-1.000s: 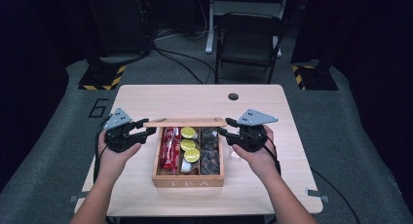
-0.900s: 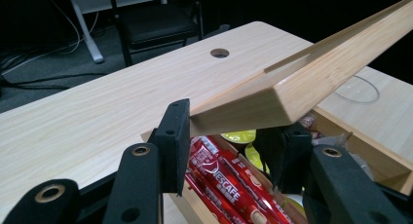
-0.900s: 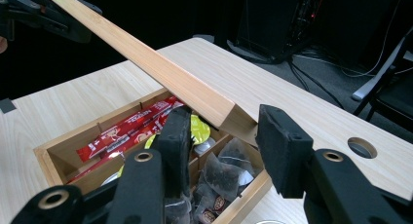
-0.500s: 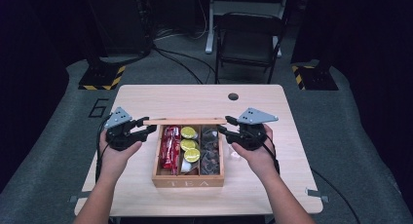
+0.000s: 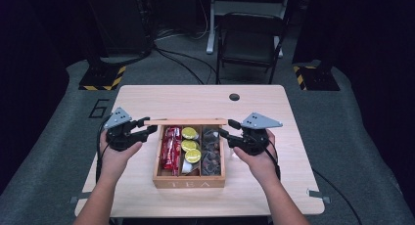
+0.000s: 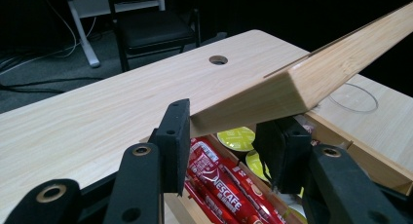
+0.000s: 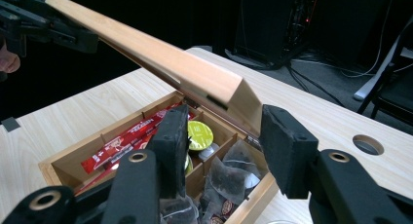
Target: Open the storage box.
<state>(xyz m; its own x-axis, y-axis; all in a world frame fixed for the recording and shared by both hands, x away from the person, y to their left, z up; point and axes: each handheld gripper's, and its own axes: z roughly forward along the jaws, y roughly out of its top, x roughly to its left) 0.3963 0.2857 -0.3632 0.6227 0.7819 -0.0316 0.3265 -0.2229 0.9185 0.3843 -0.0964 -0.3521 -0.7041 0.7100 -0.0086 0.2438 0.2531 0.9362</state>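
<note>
Lid point(image 5: 186, 121) of pale bamboo, a flat rectangular slab with squared edges and fine straight grain, stands raised between your two grippers, above the back edge of the box point(image 5: 189, 178). From above you see it edge-on, as a thin strip running from one gripper to the other.

Your left gripper point(image 5: 147, 127) has its jaws drawn narrow on the lid's left end; in the left gripper view that corner point(image 6: 272, 95) sits between the black pads point(image 6: 176, 141), and both appear to press on it. Your right gripper point(image 5: 226, 130) stands half open at the lid's right end; its jaws have just been opening, and in the right gripper view the lid's corner point(image 7: 229, 95) lies just ahead of the pads point(image 7: 287, 148), apart from them.

The box is the same pale wood, rectangular, with "TEA" on its front wall, and rests on the tabletop point(image 5: 205, 98) between your hands, below and just inward of both grippers. Thin partitions split it into three lengthwise compartments. The one nearest your left gripper holds glossy red stick packets point(image 5: 170, 147). The middle one holds round pods point(image 5: 190, 146) with yellow-green foil tops. The one nearest your right gripper holds dark tea bags point(image 5: 211, 149) in sheer, crinkled wrapping.
</note>
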